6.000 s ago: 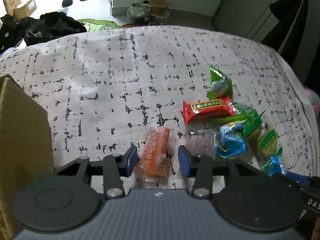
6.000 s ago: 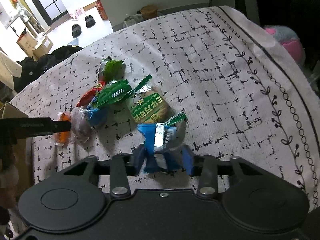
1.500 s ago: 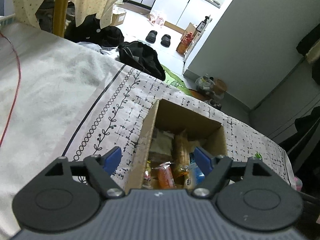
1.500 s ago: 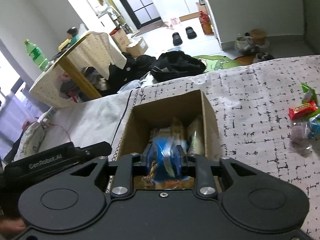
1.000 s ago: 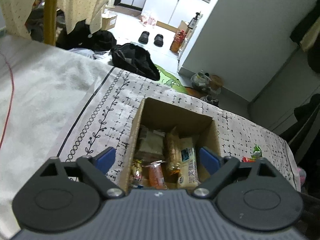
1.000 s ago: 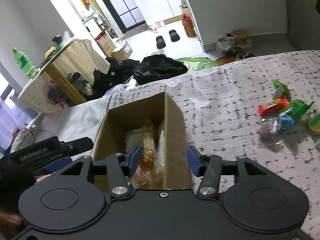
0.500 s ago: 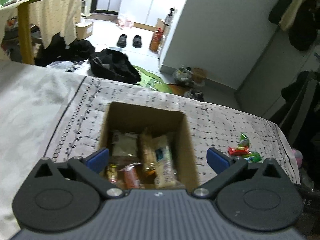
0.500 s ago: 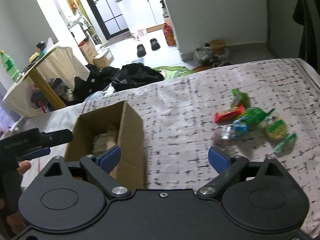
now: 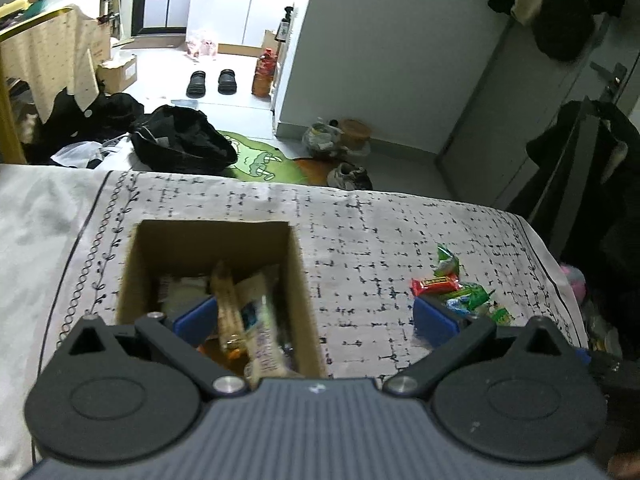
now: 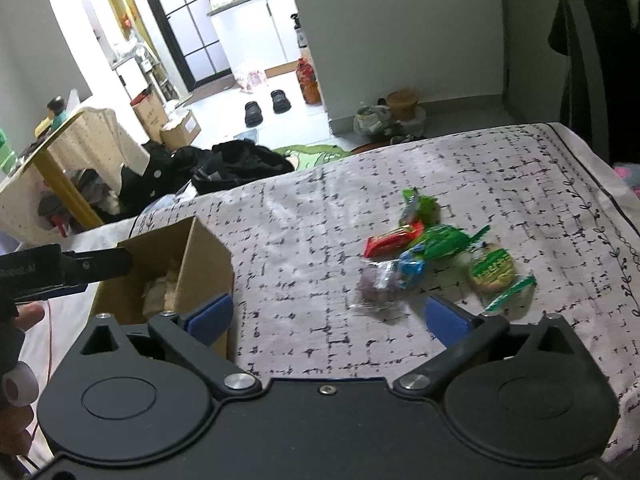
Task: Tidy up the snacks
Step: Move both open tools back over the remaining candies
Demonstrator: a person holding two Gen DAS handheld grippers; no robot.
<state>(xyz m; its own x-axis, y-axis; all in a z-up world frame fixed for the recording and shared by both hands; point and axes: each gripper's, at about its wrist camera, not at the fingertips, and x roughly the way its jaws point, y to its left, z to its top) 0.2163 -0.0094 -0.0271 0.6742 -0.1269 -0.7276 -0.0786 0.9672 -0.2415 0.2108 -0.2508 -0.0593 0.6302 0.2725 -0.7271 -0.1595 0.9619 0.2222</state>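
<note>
Left gripper [image 9: 314,318]: the blue-padded jaws are seen spread wide, nothing is held between them; it is poised above the near end of the open brown cardboard box [image 9: 298,272].
Right gripper [image 10: 328,316]: its jaws are opening at this moment and nothing lies between them; only the grey crackle-patterned bedsheet [image 10: 304,216] is framed by the blue pads.
Snacks already stored: several long wrapped packets [image 9: 244,312] are seen standing and leaning inside the box, some blurred.
Snacks left out: a loose cluster lies on the sheet well apart from the box: a red rectangular bar wrapper [image 10: 394,240], a green crinkled pouch [image 10: 418,206], a blue foil packet [image 10: 412,270], a clear bag with purple contents [image 10: 376,286] and a round green-labelled biscuit pack [image 10: 492,270].
Risk, overlap: the wrappers touch and overlie one another, so two may be pinched together, or a neighbour dragged along.
Risk, slip: the foil and clear film are judged slippery; a grip on a crimped edge alone may be lost in transit.
Risk, soft ground: the sheet may be bunched up by a low approach, and the pile scattered towards the bed edge.
Risk, crushing: the biscuit pack may be broken by a hard squeeze.
Risk, box: the light box may be nudged or tipped if its wall is struck on return, and the leaning packets may block a drop.
</note>
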